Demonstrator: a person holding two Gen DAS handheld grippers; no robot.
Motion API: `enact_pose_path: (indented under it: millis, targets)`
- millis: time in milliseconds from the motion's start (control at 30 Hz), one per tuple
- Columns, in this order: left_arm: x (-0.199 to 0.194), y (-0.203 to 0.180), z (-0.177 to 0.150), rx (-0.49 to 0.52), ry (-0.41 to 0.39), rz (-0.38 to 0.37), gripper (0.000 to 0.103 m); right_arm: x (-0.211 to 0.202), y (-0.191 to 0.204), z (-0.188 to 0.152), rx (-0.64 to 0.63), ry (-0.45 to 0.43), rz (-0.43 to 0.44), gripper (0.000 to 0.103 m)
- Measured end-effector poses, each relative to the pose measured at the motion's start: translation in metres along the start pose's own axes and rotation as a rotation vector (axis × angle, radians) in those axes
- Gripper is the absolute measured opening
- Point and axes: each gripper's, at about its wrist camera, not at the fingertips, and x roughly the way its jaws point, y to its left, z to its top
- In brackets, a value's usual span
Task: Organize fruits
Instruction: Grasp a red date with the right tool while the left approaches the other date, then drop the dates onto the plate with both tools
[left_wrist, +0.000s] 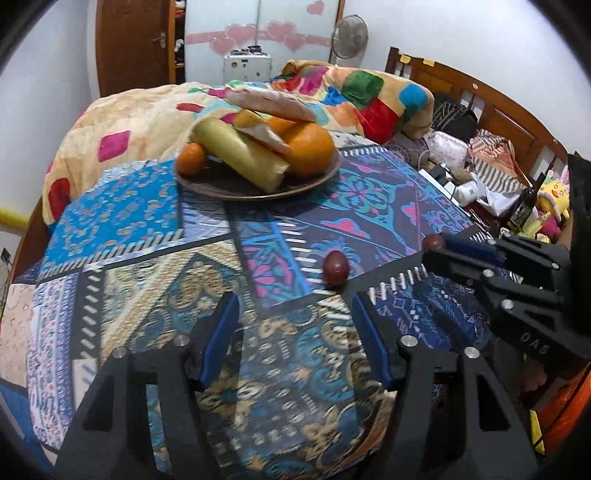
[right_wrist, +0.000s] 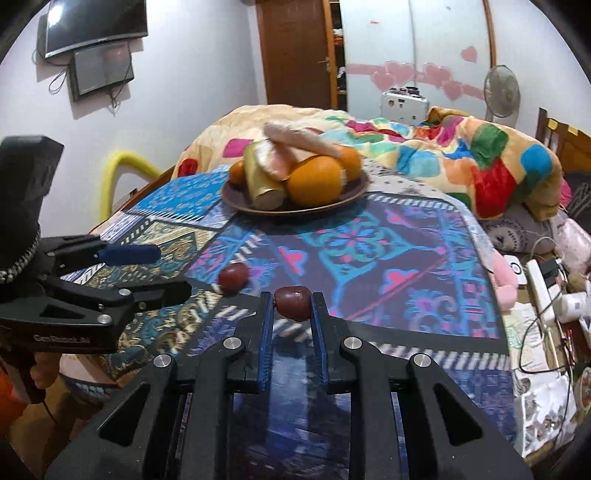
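Note:
A brown plate (left_wrist: 229, 190) (right_wrist: 354, 192) holds oranges (left_wrist: 310, 149) (right_wrist: 316, 181), a small orange (left_wrist: 191, 158), a yellow-green fruit (left_wrist: 236, 153) (right_wrist: 262, 181) and a pinkish one (right_wrist: 299, 142). My right gripper (right_wrist: 293, 301) (left_wrist: 430, 251) is shut on a dark red date (right_wrist: 291, 302) (left_wrist: 434, 242), held just above the patterned cloth. A second dark red date (left_wrist: 335, 267) (right_wrist: 233, 277) lies on the cloth. My left gripper (left_wrist: 291, 306) (right_wrist: 173, 271) is open and empty, just short of that date.
The patterned cloth (left_wrist: 147, 229) covers a round surface in front of a bed with a bright blanket (left_wrist: 369, 96). Clutter lies at the right: a bottle (left_wrist: 524, 206), a power strip (right_wrist: 539, 284) and cables.

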Motion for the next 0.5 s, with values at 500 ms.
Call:
enact_pose_path:
  millis: [500]
  targets:
    - [0.029, -0.021, 0.015, 0.014, 0.036, -0.024, 0.017, -0.003, -0.020, -0.007, 0.030, -0.016, 0.006, 0.018]
